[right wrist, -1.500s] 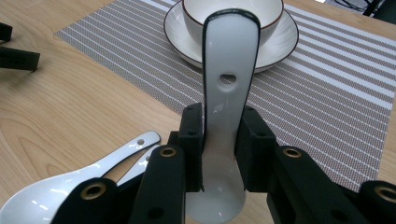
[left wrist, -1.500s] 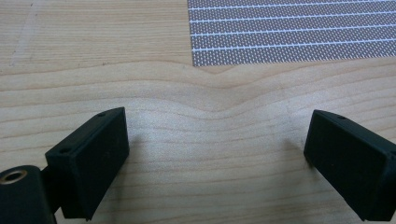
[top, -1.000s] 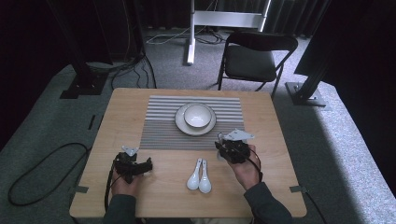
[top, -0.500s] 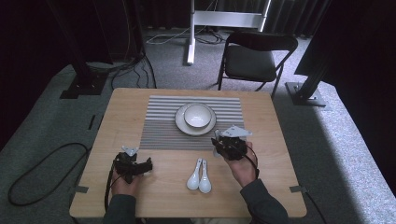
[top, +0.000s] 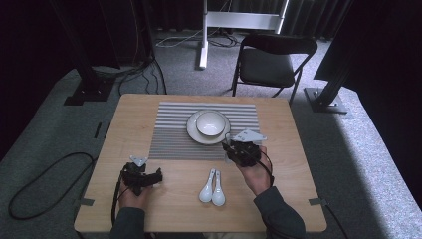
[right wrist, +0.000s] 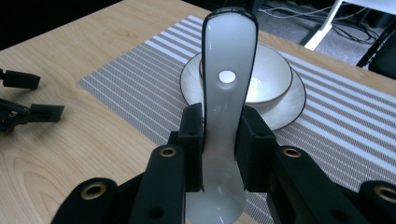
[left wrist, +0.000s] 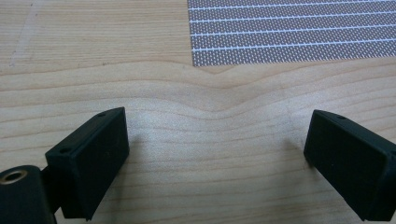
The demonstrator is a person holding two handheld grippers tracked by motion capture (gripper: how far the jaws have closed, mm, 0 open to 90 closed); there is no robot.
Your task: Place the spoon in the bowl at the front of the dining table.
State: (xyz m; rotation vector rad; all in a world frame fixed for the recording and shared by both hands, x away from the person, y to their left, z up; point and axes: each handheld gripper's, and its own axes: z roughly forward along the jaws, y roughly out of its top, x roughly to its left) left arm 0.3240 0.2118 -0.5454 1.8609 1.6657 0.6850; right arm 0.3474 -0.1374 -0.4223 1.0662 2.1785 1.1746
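Clamping a white spoon [right wrist: 229, 93], right fingers [right wrist: 223, 135] (left fingers [left wrist: 219, 154] apart); empty bowl [top: 211, 123] on plate [top: 195, 134].

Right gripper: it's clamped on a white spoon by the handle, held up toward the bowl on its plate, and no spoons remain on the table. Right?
Not quite. Two spoons remain on the table, as the high view shows. The right gripper does clamp a white spoon near the bowl on its plate.

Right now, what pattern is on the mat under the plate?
The mat has grey and white stripes, clearest in the right gripper view.
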